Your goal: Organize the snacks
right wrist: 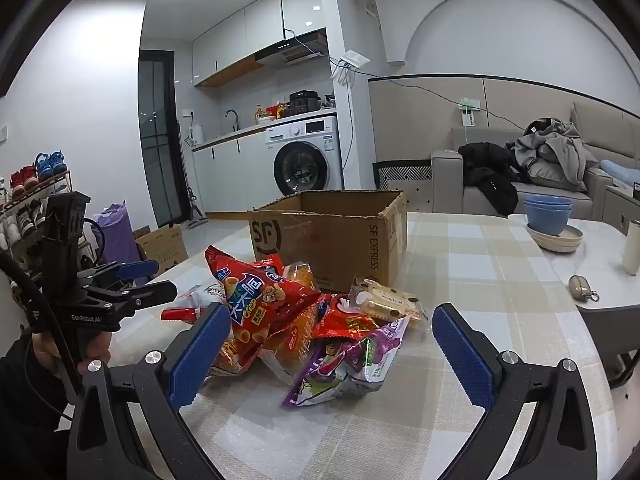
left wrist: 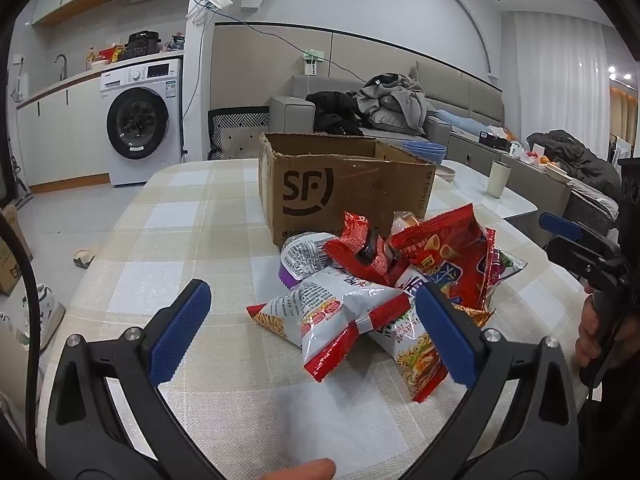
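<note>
A heap of snack packets lies on the checked tablecloth in front of an open cardboard box. My left gripper hovers wide open just before the heap, nothing between its blue pads; a white and red noodle packet lies nearest. In the right wrist view the same heap shows a red crisp bag and a purple packet, with the box behind. My right gripper is also wide open, above the heap's near side. The left gripper appears at the left, the right gripper at the other view's edge.
Stacked blue bowls on plates, a pale cup and a small keyring pouch stand on the table's right part. A sofa with clothes is behind; a washing machine stands by the kitchen counter.
</note>
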`<state>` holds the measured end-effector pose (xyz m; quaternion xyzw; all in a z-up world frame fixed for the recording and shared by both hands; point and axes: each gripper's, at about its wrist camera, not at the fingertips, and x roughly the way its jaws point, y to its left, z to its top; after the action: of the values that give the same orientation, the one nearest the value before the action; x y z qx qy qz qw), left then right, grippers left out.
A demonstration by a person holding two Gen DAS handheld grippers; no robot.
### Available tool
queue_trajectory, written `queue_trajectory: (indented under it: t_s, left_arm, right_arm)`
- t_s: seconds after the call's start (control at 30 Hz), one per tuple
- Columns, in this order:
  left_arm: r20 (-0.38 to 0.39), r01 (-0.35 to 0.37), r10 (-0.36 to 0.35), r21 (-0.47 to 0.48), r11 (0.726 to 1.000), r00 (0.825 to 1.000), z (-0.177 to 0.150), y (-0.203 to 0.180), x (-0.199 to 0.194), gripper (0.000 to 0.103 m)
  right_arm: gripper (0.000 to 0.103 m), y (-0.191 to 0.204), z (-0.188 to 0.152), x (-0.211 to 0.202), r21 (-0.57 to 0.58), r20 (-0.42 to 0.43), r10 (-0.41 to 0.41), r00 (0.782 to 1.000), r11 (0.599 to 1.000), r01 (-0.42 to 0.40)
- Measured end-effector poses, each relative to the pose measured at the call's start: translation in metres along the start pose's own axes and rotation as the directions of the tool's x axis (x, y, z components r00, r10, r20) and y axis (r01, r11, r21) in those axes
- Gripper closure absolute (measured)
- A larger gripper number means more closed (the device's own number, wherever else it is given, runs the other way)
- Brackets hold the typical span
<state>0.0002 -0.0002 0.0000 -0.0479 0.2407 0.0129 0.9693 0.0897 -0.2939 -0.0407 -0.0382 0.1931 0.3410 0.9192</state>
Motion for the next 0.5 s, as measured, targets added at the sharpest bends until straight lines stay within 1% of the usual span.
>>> queue_trajectory:
  t_s: [0.07, 0.5]
  left_arm:
    - [-0.002, -0.002, 0.002, -0.001, 1.0, 1.0, 0.0, 0.0, -0.0001, 0.001]
    - [-0.005, -0.002, 0.002, 0.001, 1.0, 1.0, 0.0001, 0.0002, 0.0002, 0.001]
  right_arm:
    - [0.0, -0.0001, 0.0001, 0.0007, 0.004, -0.011, 0.001, 1.0, 1.0, -0.001]
    - [0.0, 0.0002, -0.0002, 0.0011, -0.008, -0.013, -0.005, 1.0, 1.0, 0.005]
